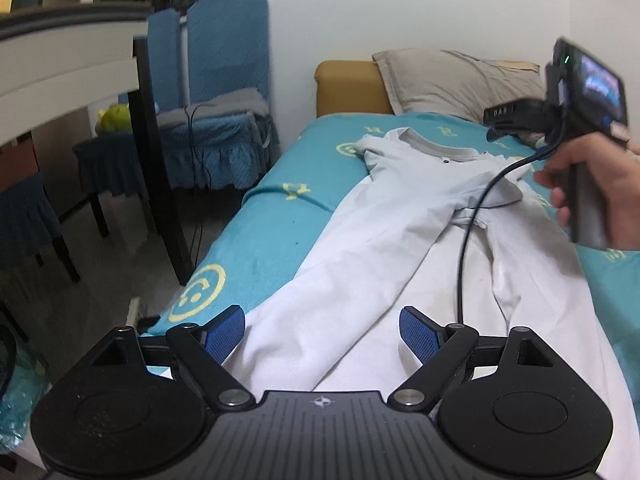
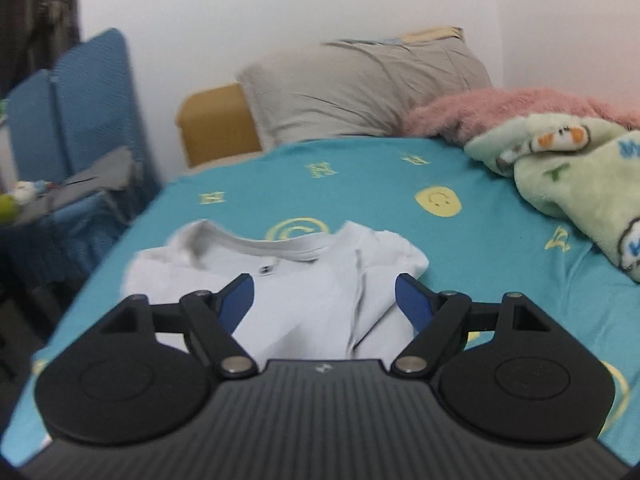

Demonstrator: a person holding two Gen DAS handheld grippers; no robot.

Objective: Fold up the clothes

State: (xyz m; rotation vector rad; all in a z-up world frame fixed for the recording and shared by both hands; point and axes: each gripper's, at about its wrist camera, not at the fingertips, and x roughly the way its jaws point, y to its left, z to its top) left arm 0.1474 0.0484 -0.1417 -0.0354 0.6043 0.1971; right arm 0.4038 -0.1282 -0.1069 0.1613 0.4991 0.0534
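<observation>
In the left wrist view, a bed covered by a turquoise sheet with yellow smiley faces (image 1: 256,216) is seen along a white wall, with a grey pillow (image 1: 460,84) at its head and blue-covered chairs (image 1: 216,92) beside a dark table on the left. A white long-sleeved shirt with a grey collar (image 1: 400,216) is spread flat on the sheet, collar toward the pillow. The left gripper (image 1: 322,334) is held low over the shirt's lower part, its blue-padded jaws wide apart and empty. The right gripper (image 1: 500,124) is held by a bare hand (image 1: 592,196) above the shirt's shoulder; it is blurred, and its jaws cannot be judged here. A black cable (image 1: 472,216) hangs from it over the cloth.

In the right wrist view, the same shirt (image 2: 304,280) is seen just below the right gripper (image 2: 324,300), whose jaws are apart with nothing between. A pink fluffy blanket (image 2: 500,108) and a pale green patterned blanket (image 2: 572,176) lie at the right. The shirt's lower part is hidden behind the gripper body.
</observation>
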